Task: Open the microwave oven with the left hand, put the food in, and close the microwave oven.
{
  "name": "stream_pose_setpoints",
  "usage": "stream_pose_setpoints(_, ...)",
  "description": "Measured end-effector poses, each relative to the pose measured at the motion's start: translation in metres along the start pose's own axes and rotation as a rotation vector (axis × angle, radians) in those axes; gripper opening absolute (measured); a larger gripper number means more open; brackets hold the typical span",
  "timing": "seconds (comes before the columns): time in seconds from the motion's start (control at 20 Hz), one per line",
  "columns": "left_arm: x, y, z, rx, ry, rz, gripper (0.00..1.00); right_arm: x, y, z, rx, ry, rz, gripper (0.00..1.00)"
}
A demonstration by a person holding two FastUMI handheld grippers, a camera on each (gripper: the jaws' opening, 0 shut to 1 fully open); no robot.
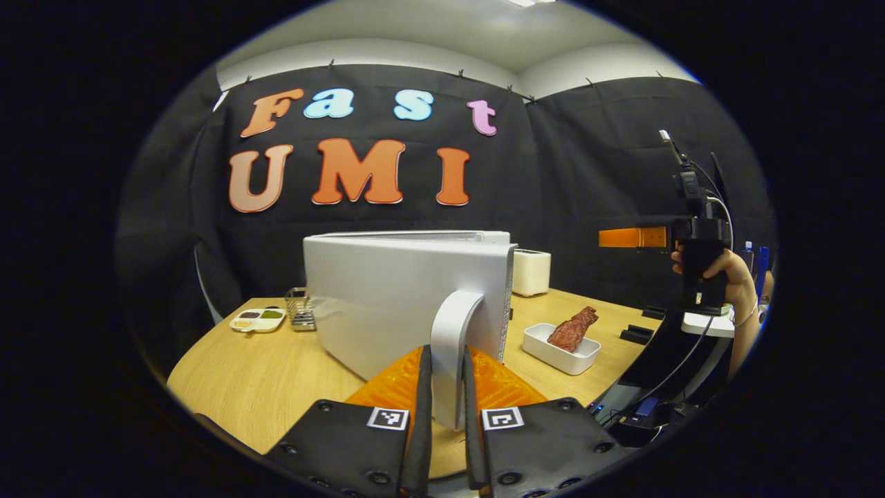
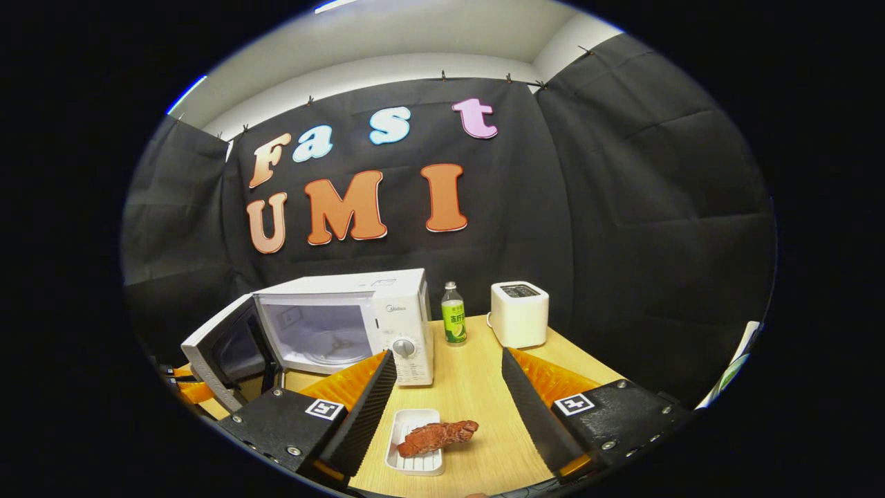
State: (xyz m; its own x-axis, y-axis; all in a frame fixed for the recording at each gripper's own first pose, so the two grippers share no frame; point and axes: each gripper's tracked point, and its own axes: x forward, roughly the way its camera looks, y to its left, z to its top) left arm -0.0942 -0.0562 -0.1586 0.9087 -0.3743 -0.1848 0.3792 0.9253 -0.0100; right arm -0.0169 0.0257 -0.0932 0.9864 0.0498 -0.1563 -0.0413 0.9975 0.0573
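The white microwave (image 2: pixel 346 325) stands on the wooden table with its door (image 2: pixel 221 360) swung wide open to the left. In the left gripper view I face the door's outer side (image 1: pixel 387 304), and my left gripper (image 1: pixel 447 351) is shut on its upright white handle (image 1: pixel 453 325). A reddish piece of food (image 2: pixel 437 437) lies in a small white tray (image 2: pixel 415 465) on the table before the microwave. My right gripper (image 2: pixel 449 354) hangs open above and behind that tray, with nothing between its fingers. The food (image 1: pixel 572 328) and a hand holding the right gripper (image 1: pixel 698 263) also show at the right.
A green-labelled bottle (image 2: pixel 453 315) and a white toaster (image 2: pixel 520 312) stand right of the microwave by the back wall. A divided sauce dish (image 1: pixel 257 319) and a wire basket (image 1: pixel 301 308) sit beyond the door. Black blocks (image 1: pixel 636 334) lie at the table's (image 1: pixel 276 373) right edge.
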Motion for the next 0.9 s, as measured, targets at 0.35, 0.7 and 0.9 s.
stream_pose_setpoints(0.35, -0.087, 0.104, 0.027, -0.096, -0.053, 0.302, 0.88, -0.003, 0.019, -0.009, -0.01, 0.013, 0.033, 0.95)
stream_pose_setpoints(0.7, -0.118, 0.172, 0.059, -0.048, -0.087, 0.498, 0.96, -0.002, 0.004, -0.018, 0.025, 0.026, 0.004, 0.95)
stream_pose_setpoints(0.9, -0.124, 0.197, 0.066, -0.062, -0.094, 0.558, 1.0, 0.003, -0.014, -0.025, 0.095, 0.033, -0.031, 0.95)
